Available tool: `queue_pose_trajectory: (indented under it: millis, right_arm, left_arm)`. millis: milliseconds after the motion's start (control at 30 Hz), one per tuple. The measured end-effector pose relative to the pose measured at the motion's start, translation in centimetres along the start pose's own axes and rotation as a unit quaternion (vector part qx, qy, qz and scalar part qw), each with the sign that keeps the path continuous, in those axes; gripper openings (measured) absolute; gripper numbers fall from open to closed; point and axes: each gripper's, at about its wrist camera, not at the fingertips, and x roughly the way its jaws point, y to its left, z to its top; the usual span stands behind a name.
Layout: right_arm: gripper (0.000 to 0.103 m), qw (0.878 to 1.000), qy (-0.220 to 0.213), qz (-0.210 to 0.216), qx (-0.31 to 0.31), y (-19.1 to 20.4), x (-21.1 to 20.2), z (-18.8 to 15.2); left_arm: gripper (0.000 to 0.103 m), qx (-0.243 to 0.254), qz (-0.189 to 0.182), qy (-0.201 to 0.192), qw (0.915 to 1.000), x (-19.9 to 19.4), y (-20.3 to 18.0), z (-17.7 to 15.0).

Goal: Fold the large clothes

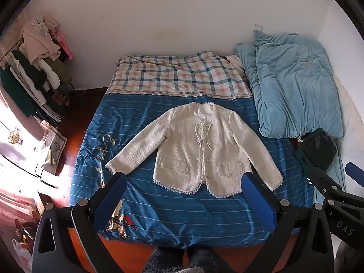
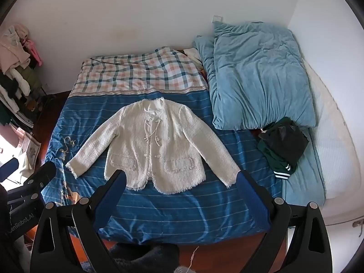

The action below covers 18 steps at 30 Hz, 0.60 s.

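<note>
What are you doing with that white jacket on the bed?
A person holds a gripper in each hand, and both the left gripper and the right gripper hang open above the near edge of the bed. The cream tweed jacket lies flat on the blue striped cover, front up, sleeves spread out. Nothing is grabbed, so the folding has not begun.

jacket (image 1: 200, 145): nubby cream tweed, frayed | bedcover (image 1: 159, 204): smooth sheeny cloth
</note>
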Motion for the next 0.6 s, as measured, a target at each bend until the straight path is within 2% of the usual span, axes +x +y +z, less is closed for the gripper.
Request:
queue_pose_trajectory:
  millis: [600]
  right_arm:
    - [0.099, 1.000, -0.001, 0.007, 0.003, -0.17, -0.39, 0.17]
  left_arm:
    - [0.103, 0.003, 0.002, -0.011, 0.9999, -0.52, -0.17, 0.84]
